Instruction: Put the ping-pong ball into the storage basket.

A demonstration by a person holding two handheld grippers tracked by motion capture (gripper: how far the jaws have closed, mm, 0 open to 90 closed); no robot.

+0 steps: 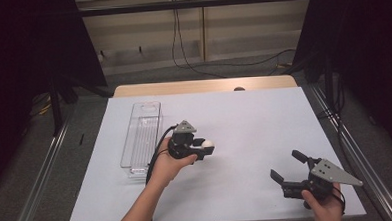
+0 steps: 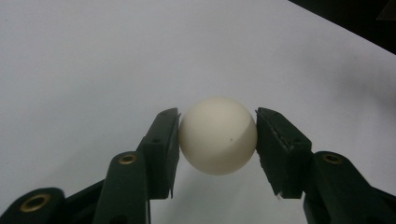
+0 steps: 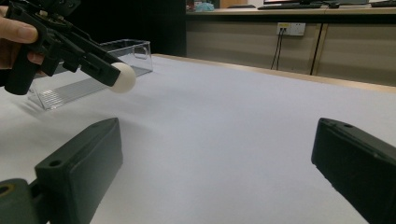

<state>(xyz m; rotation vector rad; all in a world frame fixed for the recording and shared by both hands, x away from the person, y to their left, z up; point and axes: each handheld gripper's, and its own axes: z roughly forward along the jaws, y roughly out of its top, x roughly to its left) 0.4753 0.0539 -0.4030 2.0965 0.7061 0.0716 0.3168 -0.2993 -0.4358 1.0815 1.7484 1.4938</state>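
Left gripper view shows the left tongs (image 2: 217, 140) clamping the white ball (image 2: 218, 135); right tongs (image 1: 288, 167) gape empty.

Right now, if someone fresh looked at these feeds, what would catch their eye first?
The white ball pinched between the jaws of the left tool, held above the white table cover near its middle. Next, the clear plastic bin lying lengthwise at the table's left, just beside that hand. Then the right tool at the near right corner, jaws spread wide with nothing between them.
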